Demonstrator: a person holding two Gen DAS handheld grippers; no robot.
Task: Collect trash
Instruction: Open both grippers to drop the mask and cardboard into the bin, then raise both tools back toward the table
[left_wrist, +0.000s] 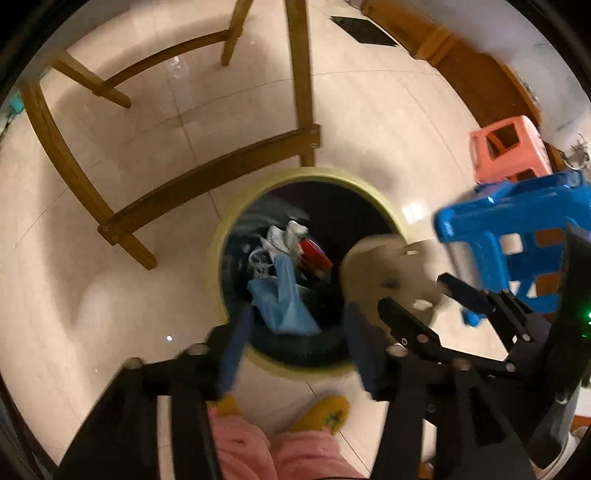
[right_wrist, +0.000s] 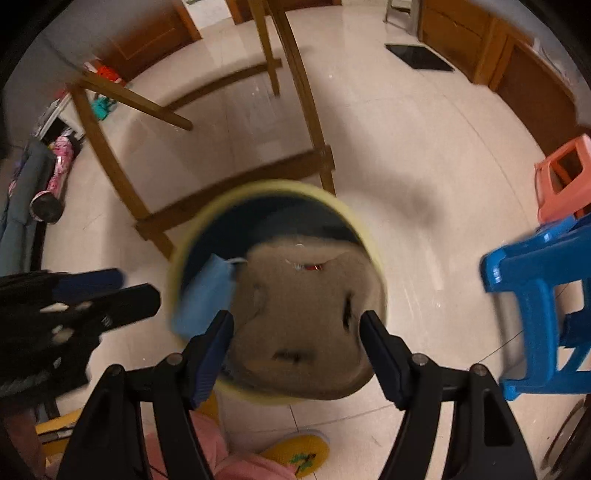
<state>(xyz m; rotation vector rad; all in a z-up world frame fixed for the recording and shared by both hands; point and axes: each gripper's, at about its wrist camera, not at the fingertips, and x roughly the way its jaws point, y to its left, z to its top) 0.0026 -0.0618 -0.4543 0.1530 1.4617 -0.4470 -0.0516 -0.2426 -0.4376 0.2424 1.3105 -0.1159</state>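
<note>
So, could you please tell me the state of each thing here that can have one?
Bin: uncovered, partly filled with trash.
Blue bag: lying inside the bin.
Tan disc: blurred, over the bin's mouth.
Left tool: open, empty, above the bin.
Right tool: spread wide around the tan disc; grip unclear.

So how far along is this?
Done: a blue bag and other scraps lie in the yellow-rimmed bin. In hand: a blurred tan disc looks loose between the right gripper's open fingers, over the bin. The left gripper is empty. Left: the disc going in.
</note>
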